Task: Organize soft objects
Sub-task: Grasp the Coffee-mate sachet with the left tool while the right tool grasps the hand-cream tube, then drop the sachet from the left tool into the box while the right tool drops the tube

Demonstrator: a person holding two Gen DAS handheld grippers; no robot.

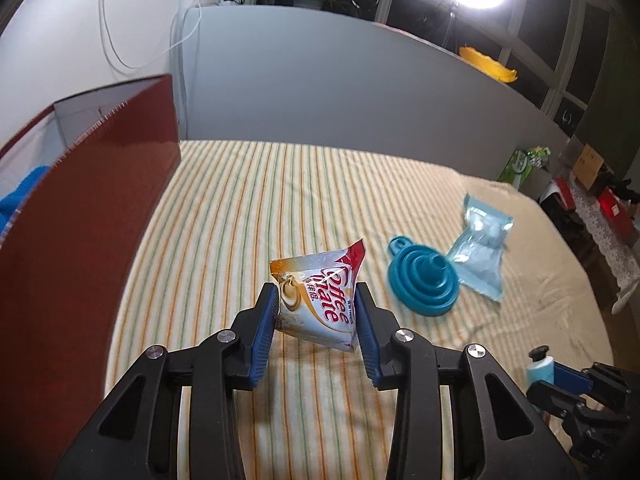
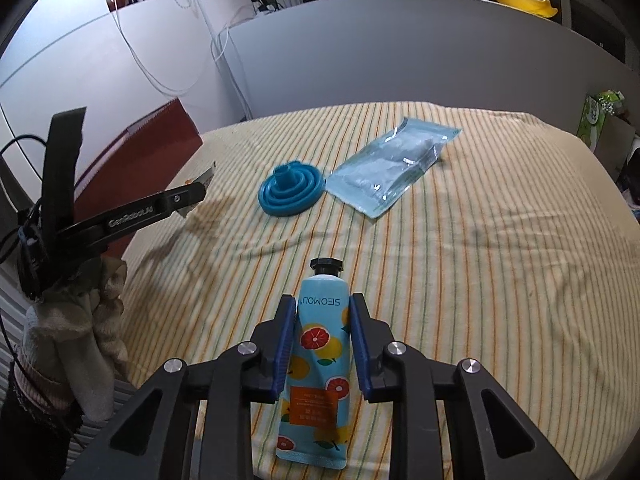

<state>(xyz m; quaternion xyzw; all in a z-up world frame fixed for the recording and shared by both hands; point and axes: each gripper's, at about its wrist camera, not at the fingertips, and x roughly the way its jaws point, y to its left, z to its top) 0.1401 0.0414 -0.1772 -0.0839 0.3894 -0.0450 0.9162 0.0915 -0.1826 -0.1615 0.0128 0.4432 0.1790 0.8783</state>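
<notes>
My left gripper (image 1: 316,294) is shut on a white and red Coffee Mate sachet (image 1: 320,300) and holds it above the striped cloth (image 1: 240,208). My right gripper (image 2: 323,308) is shut on a blue hand cream tube (image 2: 320,356) with a black cap and fruit print; the tube's tail reaches the cloth. A teal collapsible funnel (image 1: 422,280) lies on the cloth, also in the right wrist view (image 2: 289,190). A clear blue plastic pouch (image 1: 480,248) lies beside it, also in the right wrist view (image 2: 390,170).
A tall dark red box (image 1: 80,216) stands open at the left, with something blue inside (image 1: 20,196); it shows in the right wrist view (image 2: 152,140). The left gripper and gloved hand (image 2: 80,320) sit at left. A grey partition (image 1: 360,92) backs the table.
</notes>
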